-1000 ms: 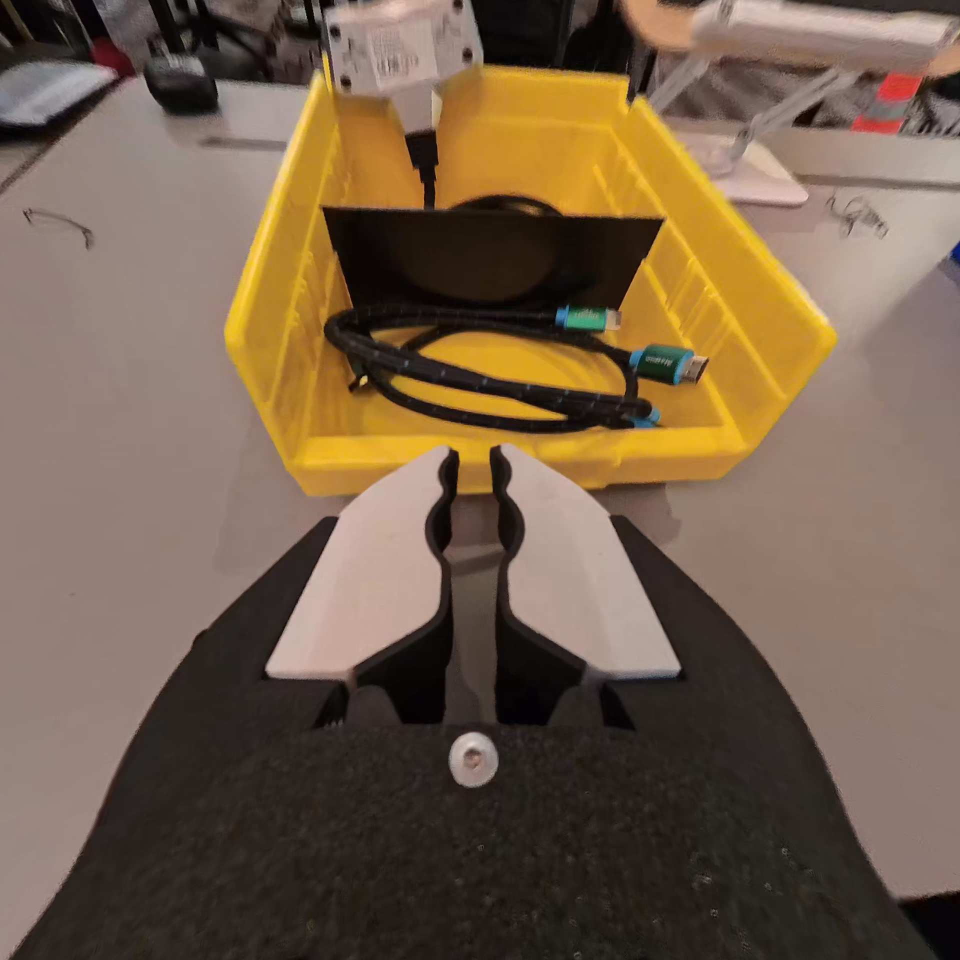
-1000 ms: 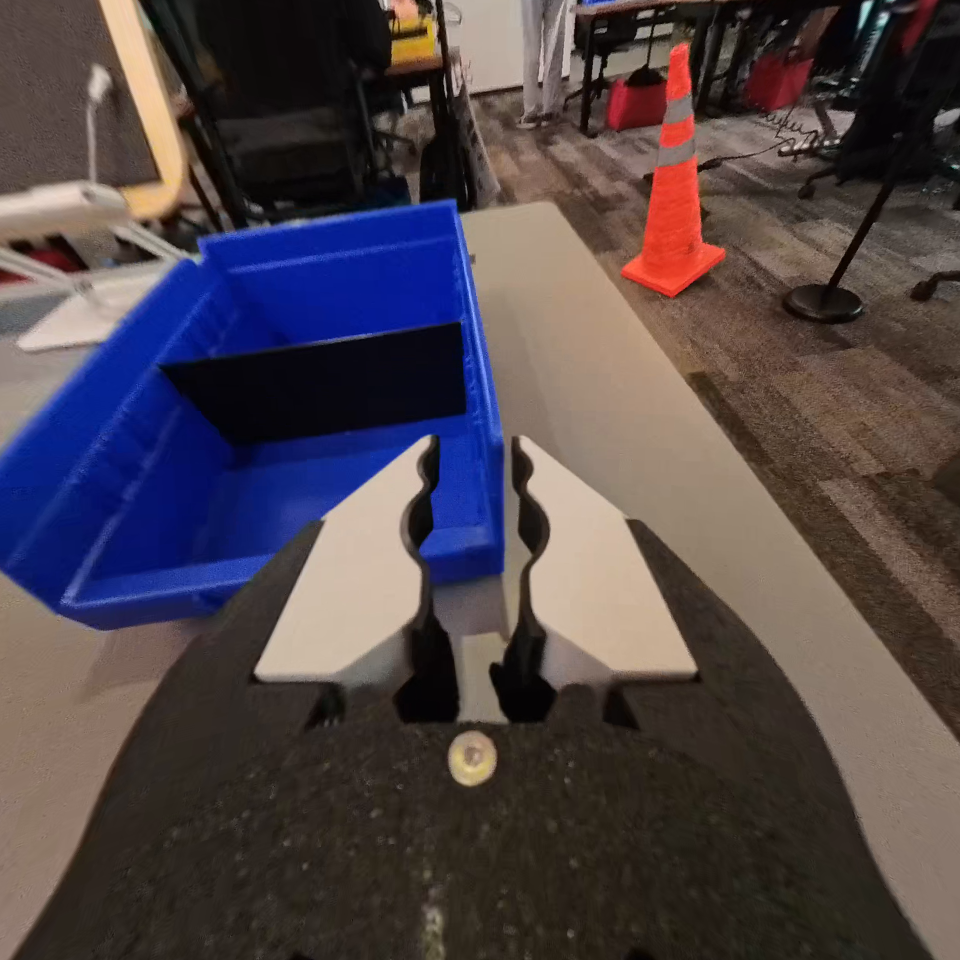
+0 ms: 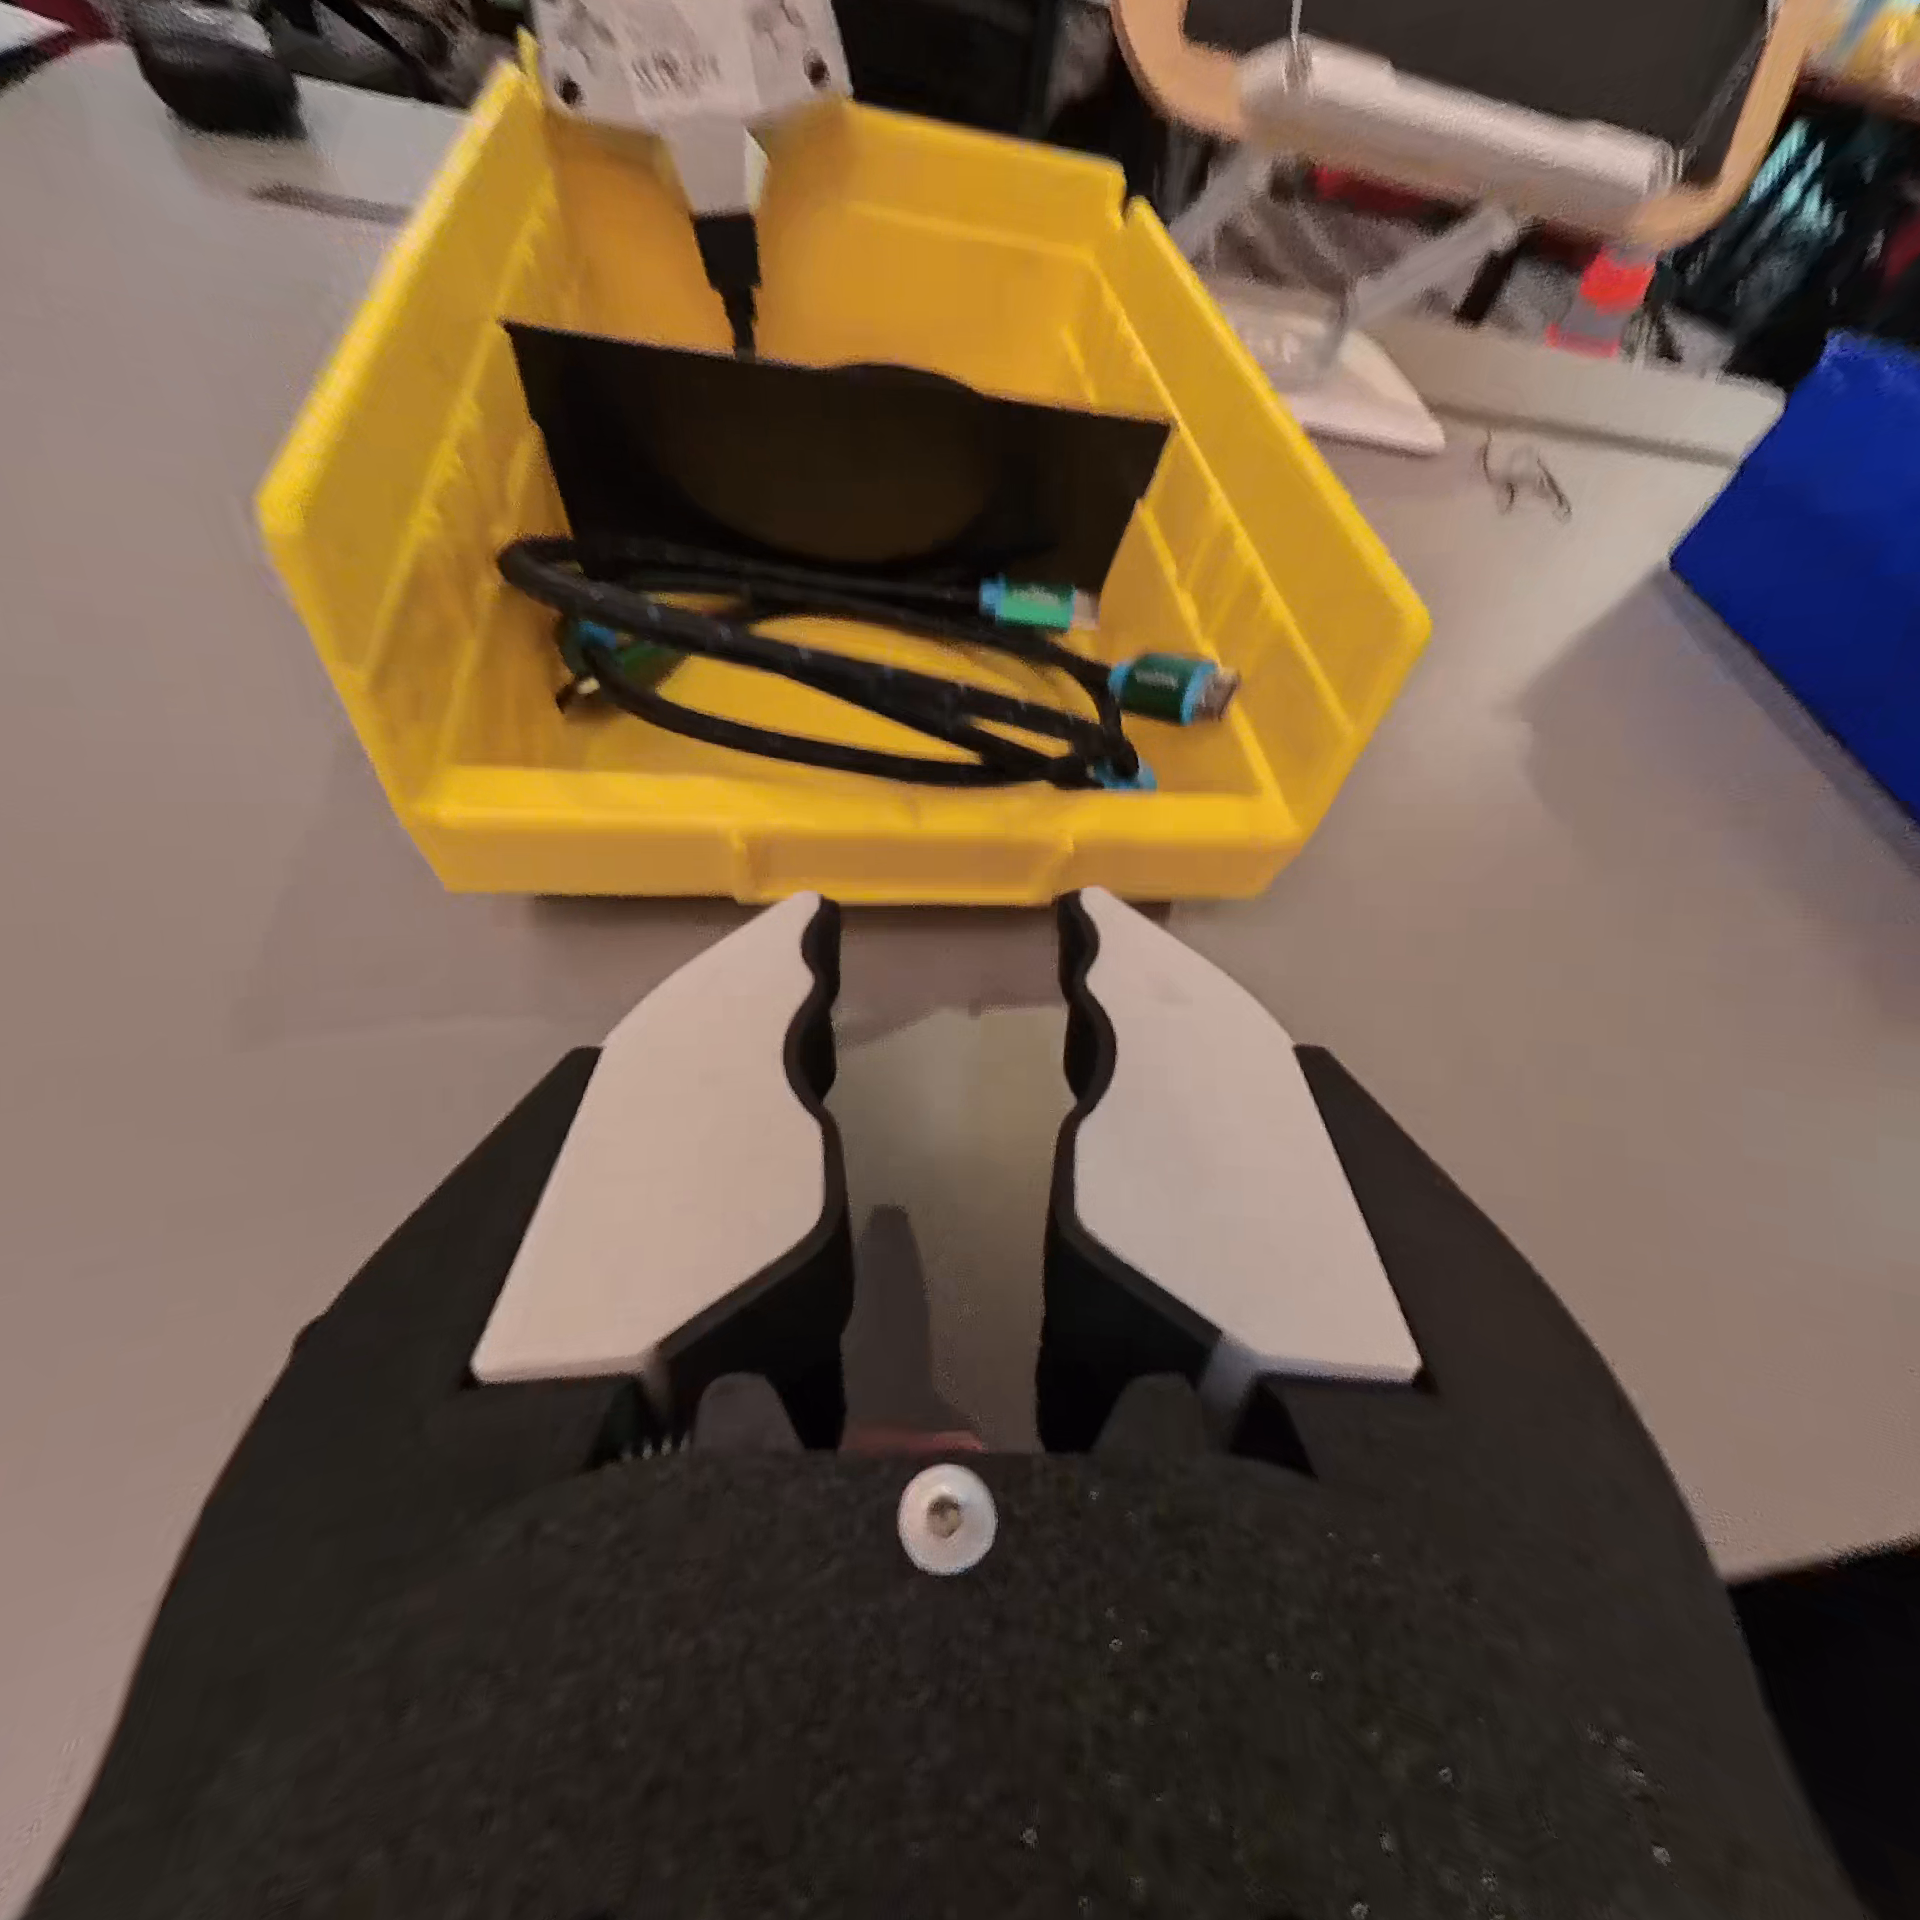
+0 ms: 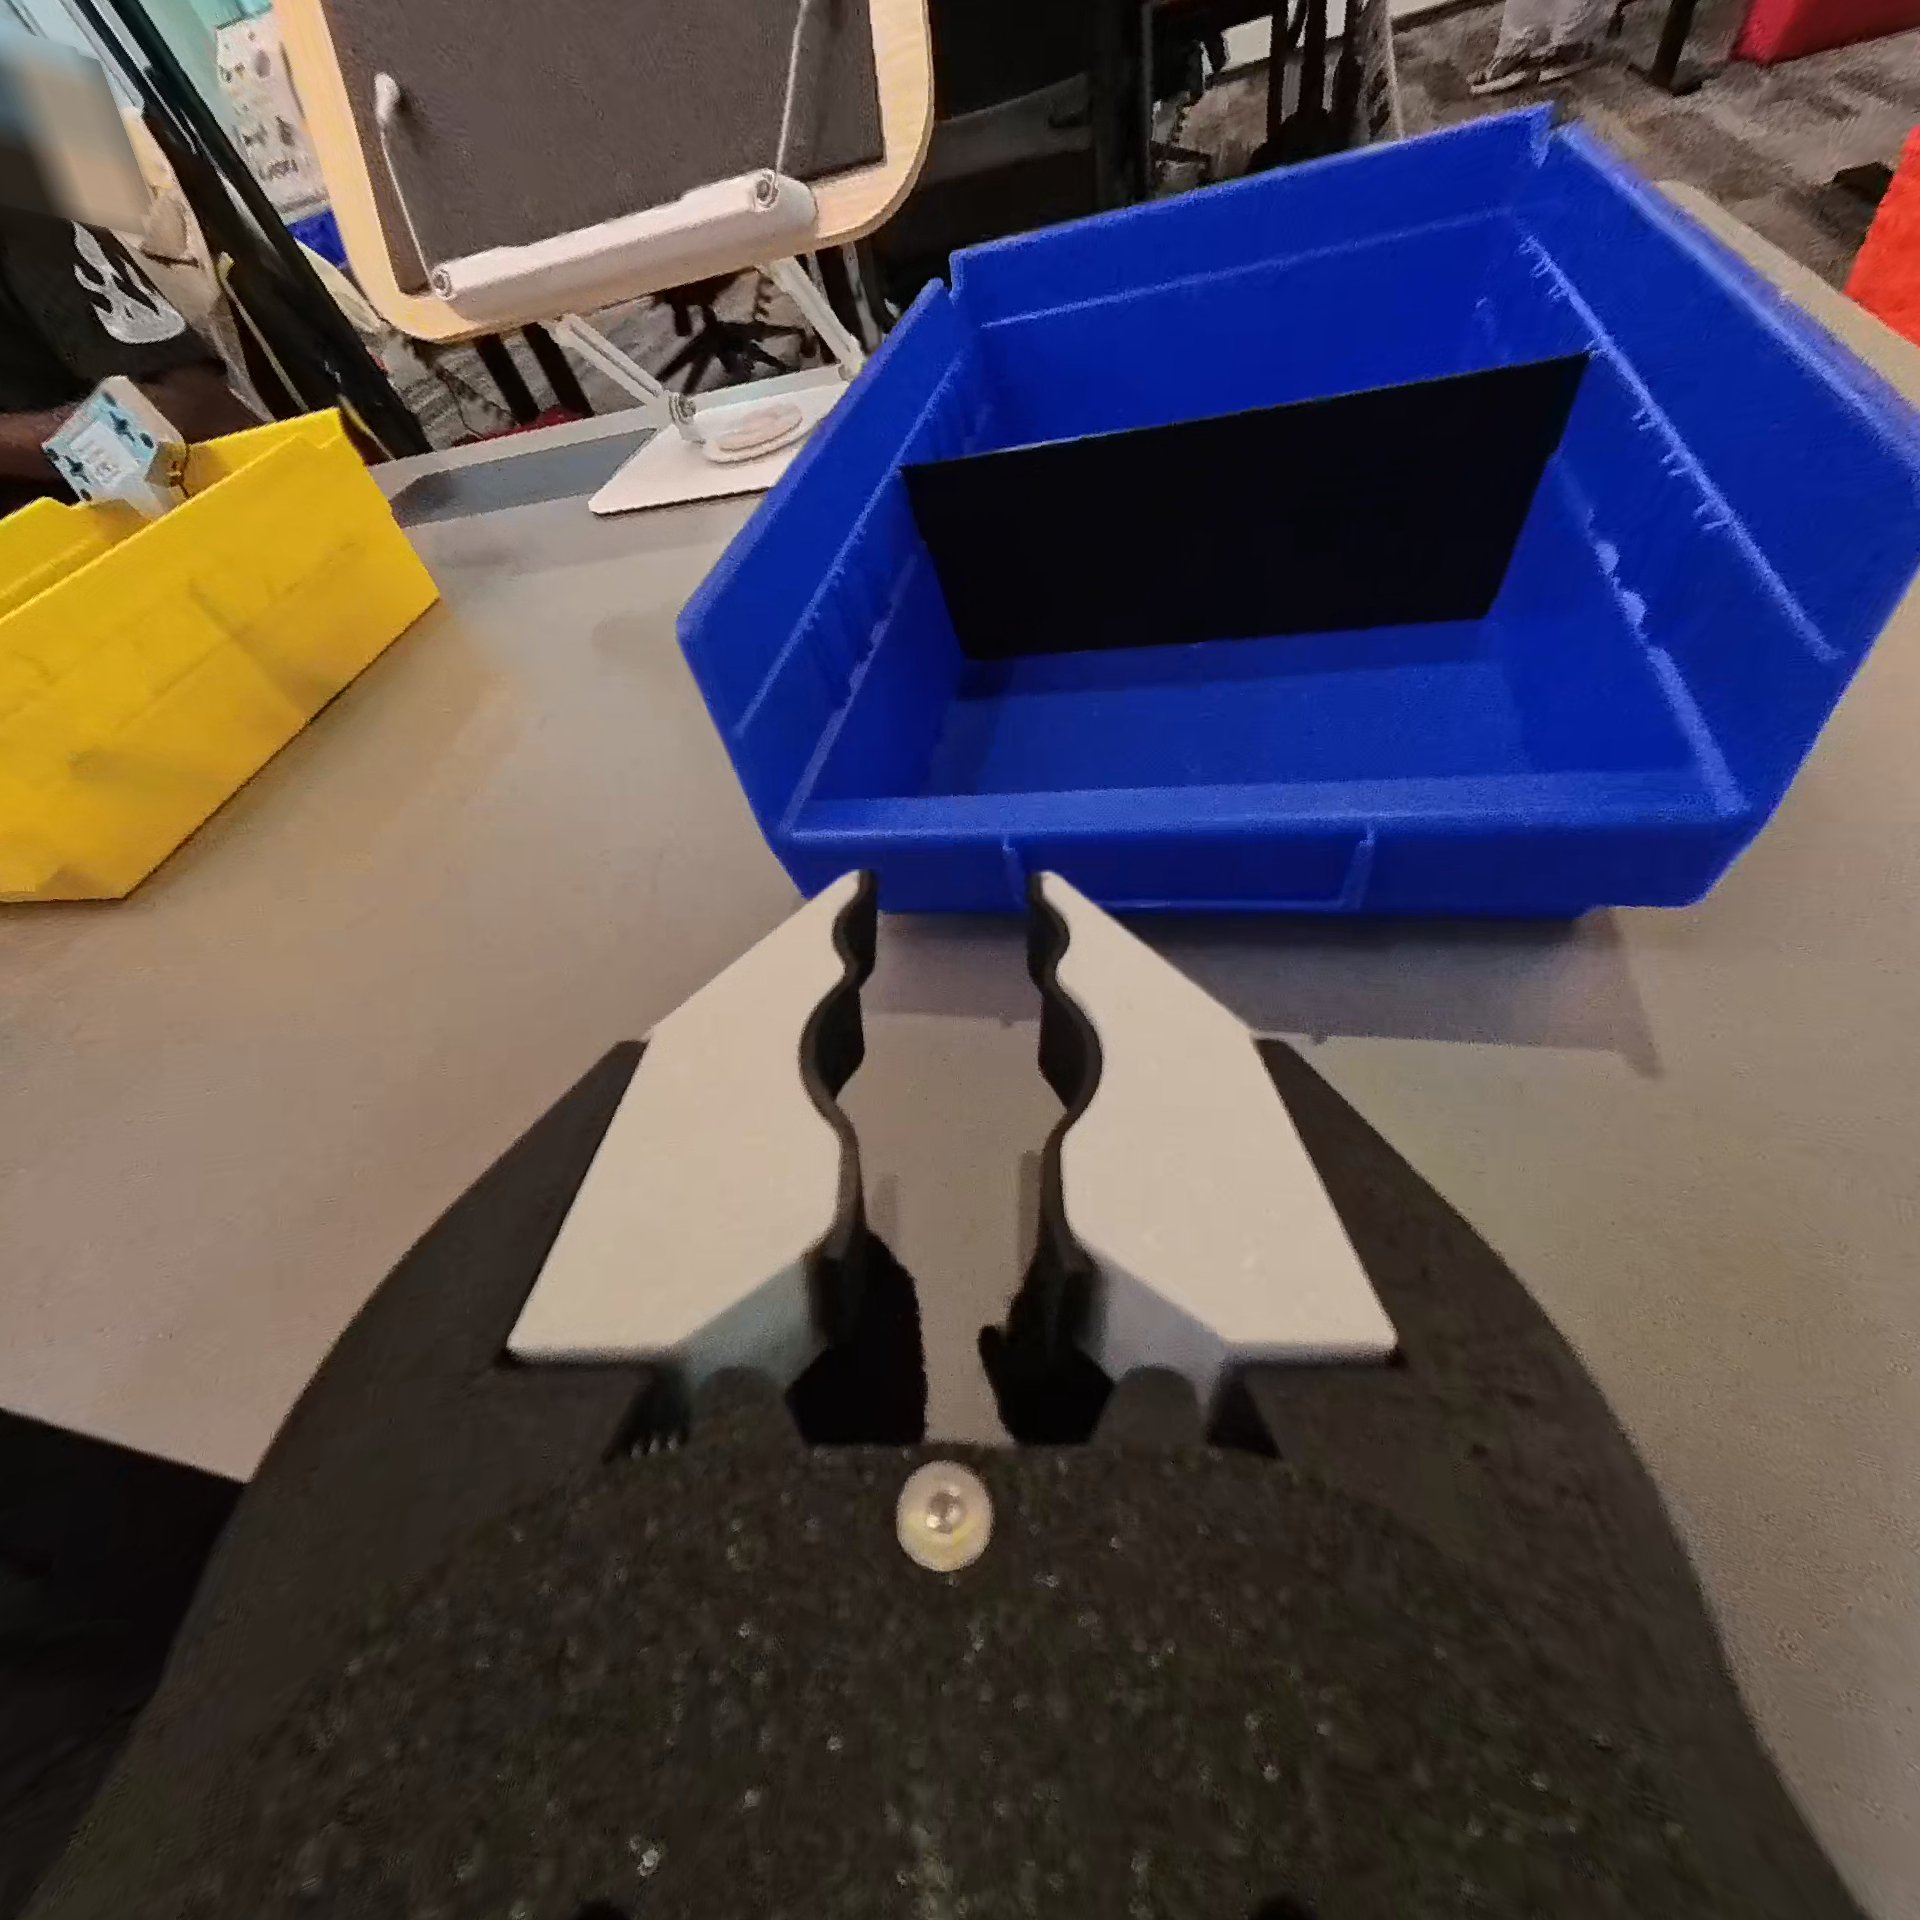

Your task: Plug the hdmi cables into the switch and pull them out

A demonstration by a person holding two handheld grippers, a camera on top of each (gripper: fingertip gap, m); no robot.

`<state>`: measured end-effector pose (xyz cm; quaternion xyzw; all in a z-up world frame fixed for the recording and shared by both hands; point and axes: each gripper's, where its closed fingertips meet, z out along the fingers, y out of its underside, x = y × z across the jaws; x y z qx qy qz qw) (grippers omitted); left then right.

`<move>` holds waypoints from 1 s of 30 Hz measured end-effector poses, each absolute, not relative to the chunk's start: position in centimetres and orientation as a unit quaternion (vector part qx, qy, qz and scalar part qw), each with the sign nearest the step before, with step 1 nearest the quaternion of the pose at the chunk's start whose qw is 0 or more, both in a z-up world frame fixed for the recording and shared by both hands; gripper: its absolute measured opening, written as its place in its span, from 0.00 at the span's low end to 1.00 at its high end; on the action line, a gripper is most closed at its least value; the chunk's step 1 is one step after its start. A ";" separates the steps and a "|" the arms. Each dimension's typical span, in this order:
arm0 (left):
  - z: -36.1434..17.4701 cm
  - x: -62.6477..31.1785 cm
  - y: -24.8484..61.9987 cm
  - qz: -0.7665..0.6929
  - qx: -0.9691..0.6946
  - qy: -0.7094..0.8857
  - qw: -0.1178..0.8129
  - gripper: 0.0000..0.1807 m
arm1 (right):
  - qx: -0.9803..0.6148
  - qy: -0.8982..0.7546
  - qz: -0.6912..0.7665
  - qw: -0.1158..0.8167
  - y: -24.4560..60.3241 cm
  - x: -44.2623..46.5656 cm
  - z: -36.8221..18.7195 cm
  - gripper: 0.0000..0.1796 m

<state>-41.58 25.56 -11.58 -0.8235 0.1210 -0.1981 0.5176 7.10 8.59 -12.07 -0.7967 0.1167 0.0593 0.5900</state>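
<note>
While both the left hand-held gripper [image 3: 943,914] and right hand-held gripper [image 4: 948,891] hover partly open and empty, the cables [image 3: 831,675] lie coiled in the yellow bin [image 3: 852,862] just ahead of the left one, so reaching in comes next.

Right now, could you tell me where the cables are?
In the left wrist view, the cables lie coiled in the yellow bin's front compartment, before its black divider.
</note>
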 end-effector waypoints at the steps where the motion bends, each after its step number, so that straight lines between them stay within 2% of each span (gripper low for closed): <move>1: -11.3 -41.5 26.2 -0.208 -0.825 0.099 0.516 0.23 | -0.799 0.117 0.066 0.586 8.7 7.0 -12.3 0.16; 7: -9.9 -40.4 29.4 -0.242 -0.832 0.005 0.499 0.22 | -0.808 0.104 0.104 0.571 9.2 5.4 -13.0 0.16; 10: -9.9 -40.8 30.7 -0.254 -0.831 -0.023 0.494 0.11 | -0.805 0.103 0.102 0.576 9.1 5.4 -12.8 0.14; 13: -9.4 -40.7 30.9 -0.292 -0.820 -0.026 0.492 0.08 | -0.803 0.109 0.105 0.576 8.9 5.8 -12.9 0.14; 15: -8.0 -39.9 30.7 -0.311 -0.797 0.003 0.517 0.06 | -0.802 0.120 0.115 0.574 8.8 6.1 -13.0 0.14; 21: -4.2 -36.0 29.1 -0.226 -0.745 0.199 0.595 0.04 | -0.799 0.131 0.143 0.570 8.7 5.8 -13.0 0.14; 26: -2.0 -32.7 27.2 -0.138 -0.685 0.339 0.630 0.04 | -0.800 0.122 0.142 0.570 8.7 5.4 -13.0 0.14; 30: -1.1 -31.3 26.4 -0.098 -0.658 0.384 0.641 0.04 | -0.801 0.122 0.149 0.567 8.8 5.2 -13.1 0.14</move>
